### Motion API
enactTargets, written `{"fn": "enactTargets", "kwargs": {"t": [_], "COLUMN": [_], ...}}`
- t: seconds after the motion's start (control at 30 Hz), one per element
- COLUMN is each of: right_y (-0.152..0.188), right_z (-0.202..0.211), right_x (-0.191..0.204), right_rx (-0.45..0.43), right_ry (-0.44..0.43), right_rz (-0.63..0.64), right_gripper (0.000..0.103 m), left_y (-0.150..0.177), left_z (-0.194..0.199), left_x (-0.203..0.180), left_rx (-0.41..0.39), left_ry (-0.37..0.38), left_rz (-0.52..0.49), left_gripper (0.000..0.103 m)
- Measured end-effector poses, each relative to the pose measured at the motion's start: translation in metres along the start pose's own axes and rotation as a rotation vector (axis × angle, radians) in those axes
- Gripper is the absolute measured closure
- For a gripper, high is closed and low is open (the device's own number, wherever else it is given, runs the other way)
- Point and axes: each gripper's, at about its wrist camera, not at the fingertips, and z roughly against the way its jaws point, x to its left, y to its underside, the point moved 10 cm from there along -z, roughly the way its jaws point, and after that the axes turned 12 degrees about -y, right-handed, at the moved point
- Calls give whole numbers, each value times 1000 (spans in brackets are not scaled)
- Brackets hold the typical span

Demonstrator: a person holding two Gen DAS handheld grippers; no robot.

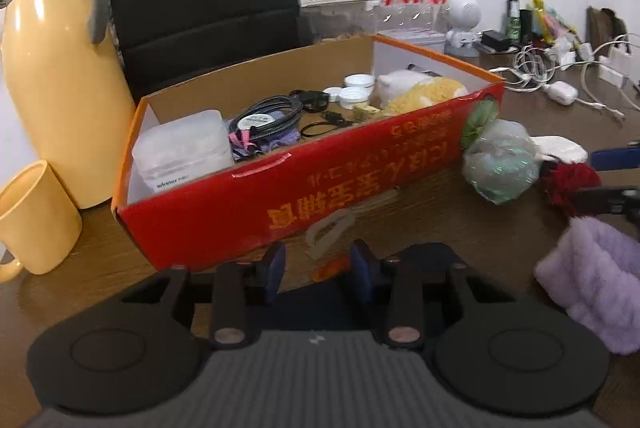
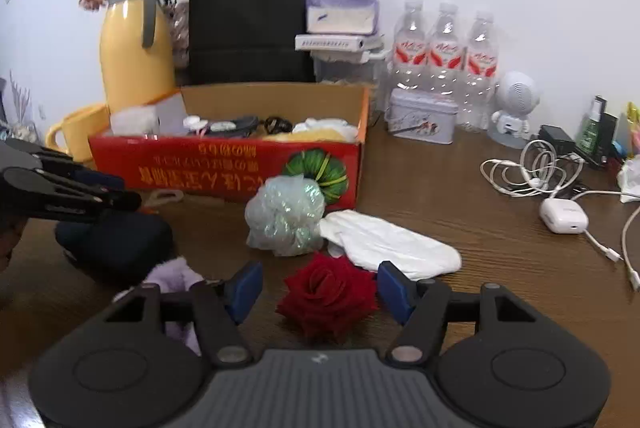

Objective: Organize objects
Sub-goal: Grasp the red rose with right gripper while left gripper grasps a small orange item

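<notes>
Straddling a red rose (image 2: 328, 294) on the tabletop (image 2: 460, 180), the right gripper (image 2: 320, 286) is spread wide, pads clear of it. The left gripper (image 1: 318, 266) gapes empty near the red box (image 1: 304, 184), facing a beige clip (image 1: 330, 230).

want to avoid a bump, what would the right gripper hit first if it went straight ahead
The red rose: it lies between the open fingers of the right gripper, just ahead. Beyond it sits the plastic bundle, then the box; depth is unclear.
</notes>
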Motion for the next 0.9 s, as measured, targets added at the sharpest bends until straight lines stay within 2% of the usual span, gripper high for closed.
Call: {"fn": "enactTargets", "kwargs": {"t": [0.1, 0.17, 0.2, 0.23, 0.3, 0.33, 0.4, 0.47, 0.5, 0.57, 0.8, 0.9], "right_y": [8, 8, 8, 7, 9, 10, 12, 13, 13, 11, -6, -11], "right_z": [-10, -12, -12, -13, -16, -16, -13, -11, -9, -4, 53, 90], "right_x": [-2, 1, 1, 1, -1, -2, -2, 4, 6, 12, 39, 58], "right_rx": [24, 22, 18, 16, 22, 27, 23, 19, 12, -3, -140, -193], "right_ry": [12, 0, -9, -14, -9, -3, 9, -4, -8, -9, -43, -128], "right_rz": [7, 15, 14, 13, 11, 11, 15, 39, 47, 56, 69, 37], "right_gripper": [41, 41, 41, 41, 42, 47, 51, 64, 65, 67, 69, 69], "left_y": [4, 2, 2, 1, -1, -1, -1, 1, 0, -4, -6, 6], "left_z": [6, 1, -6, -14, -21, -20, -15, -6, -1, 17, 110, 145], "left_x": [-6, -8, -8, -7, -8, -11, -18, -23, -24, -21, -17, -20], "left_rx": [53, 42, 45, 54, 59, 66, 68, 60, 49, 12, -77, -85], "left_ry": [46, 12, -11, -20, 2, 19, 33, 28, 16, -12, 12, 9], "left_rz": [0, -42, -62, -71, -60, -65, -85, -78, -66, -33, 101, 150], "left_gripper": [65, 56, 57, 61, 80, 90, 90, 91, 90, 91, 91, 90]}}
